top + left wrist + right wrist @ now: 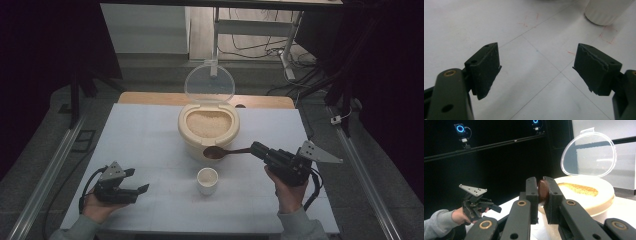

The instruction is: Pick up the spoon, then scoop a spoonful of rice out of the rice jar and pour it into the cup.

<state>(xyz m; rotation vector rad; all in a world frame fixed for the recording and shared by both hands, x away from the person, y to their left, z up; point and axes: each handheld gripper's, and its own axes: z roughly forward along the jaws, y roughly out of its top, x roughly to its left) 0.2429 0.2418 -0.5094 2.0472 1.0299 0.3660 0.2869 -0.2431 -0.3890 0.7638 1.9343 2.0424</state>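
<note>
Setting: dim room, dark curtains at both sides, white tabletop (pixel 150 145) under the high camera.
Rice container: cream tub (pixel 208 131) at mid-tabletop, clear lid (pixel 209 84) hinged up and back, rice (pixel 209 124) exposed inside.
Cup: small white cup (pixel 207 180) just in front of the tub, looks empty.
Spoon: dark brown spoon (pixel 220 152), handle level, bowl over the tub's near rim, above and behind the cup; no rice visible in it.
Right tongs: (pixel 256 148) pinching the spoon handle, pads pressed together on it in the right gripper view (pixel 543 190).
Left tongs: (pixel 137 181) spread wide, nothing between them, resting low near the left front of the tabletop, well apart from the cup.
Step in hand: likely bringing the spoon to the rice for a scoop.
Next move: tip the spoon bowl down into the rice, lift level, carry to the cup without spilling.
</note>
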